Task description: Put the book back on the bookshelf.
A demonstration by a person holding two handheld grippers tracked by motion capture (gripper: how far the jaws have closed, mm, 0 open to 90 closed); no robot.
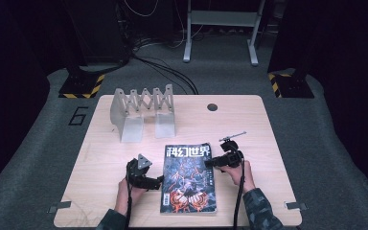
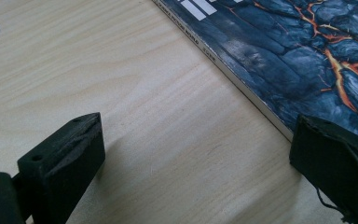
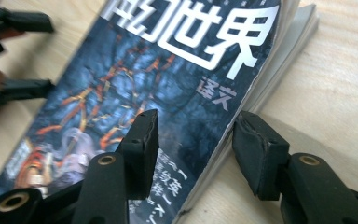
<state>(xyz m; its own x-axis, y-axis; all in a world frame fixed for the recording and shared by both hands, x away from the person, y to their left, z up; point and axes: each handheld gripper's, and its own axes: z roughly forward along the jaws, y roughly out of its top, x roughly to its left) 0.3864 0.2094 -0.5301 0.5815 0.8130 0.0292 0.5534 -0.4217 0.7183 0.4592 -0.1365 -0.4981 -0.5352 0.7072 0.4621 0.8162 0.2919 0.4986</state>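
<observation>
Open jaws of both grippers flank magazine (image 1: 189, 178) on wooden table (image 1: 105, 158); grey carpet (image 1: 38, 158).

Blue-black magazine (image 1: 189, 179) with orange cracks, white title

Magazine (image 3: 168, 84) lower corner cut off by bottom edge in my right gripper view. Other gripper (image 3: 14, 56) blurred there at left edge. In left gripper view, right finger (image 2: 335, 163) covers stretch of magazine spine; small cover print illegible.
</observation>
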